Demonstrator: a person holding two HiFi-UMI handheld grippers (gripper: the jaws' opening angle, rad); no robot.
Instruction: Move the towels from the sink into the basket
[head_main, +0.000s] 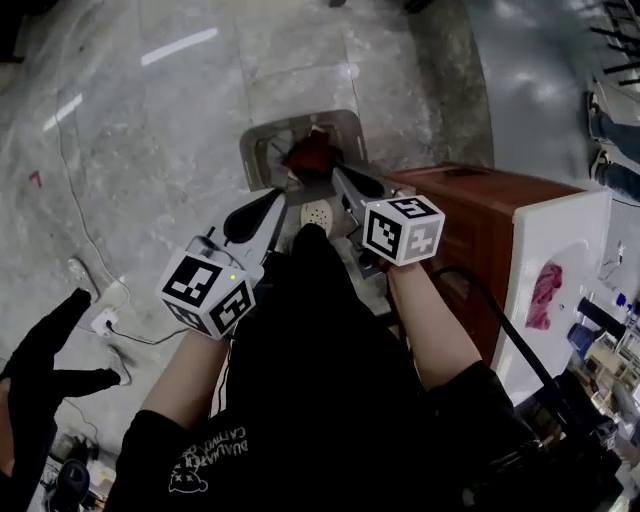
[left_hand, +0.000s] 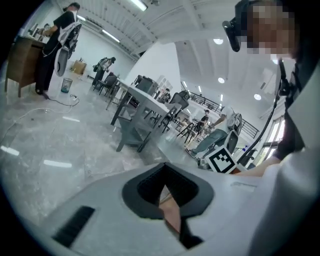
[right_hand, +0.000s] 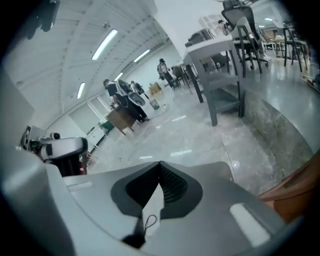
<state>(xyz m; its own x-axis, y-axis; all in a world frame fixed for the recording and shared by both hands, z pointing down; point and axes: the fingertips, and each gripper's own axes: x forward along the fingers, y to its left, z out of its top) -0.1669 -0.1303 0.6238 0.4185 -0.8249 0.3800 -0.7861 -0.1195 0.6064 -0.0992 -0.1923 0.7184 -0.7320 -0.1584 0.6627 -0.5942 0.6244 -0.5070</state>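
**Both grippers closed and empty; one pink towel still in the sink**

The right gripper (right_hand: 159, 182) has its jaws pressed together with nothing between them. The left gripper (left_hand: 163, 176) looks the same (only a sliver of the person's arm shows past its pads). Both are held up in front of the person's chest, tips pointing forward and down over the grey basket (head_main: 347, 123) on the floor. The basket already holds a dark red towel (head_main: 312, 155). With that towel lying loose in the basket, empty jaws above it make sense, and I judge this a gap between loads. The pink towel (head_main: 545, 295) lies in the white sink (head_main: 560, 225) on top of the wooden cabinet (head_main: 465, 205). It is well apart from both grippers, off to the right beyond the right forearm. Reaching it will likely call for a turn to the right and opened jaws.
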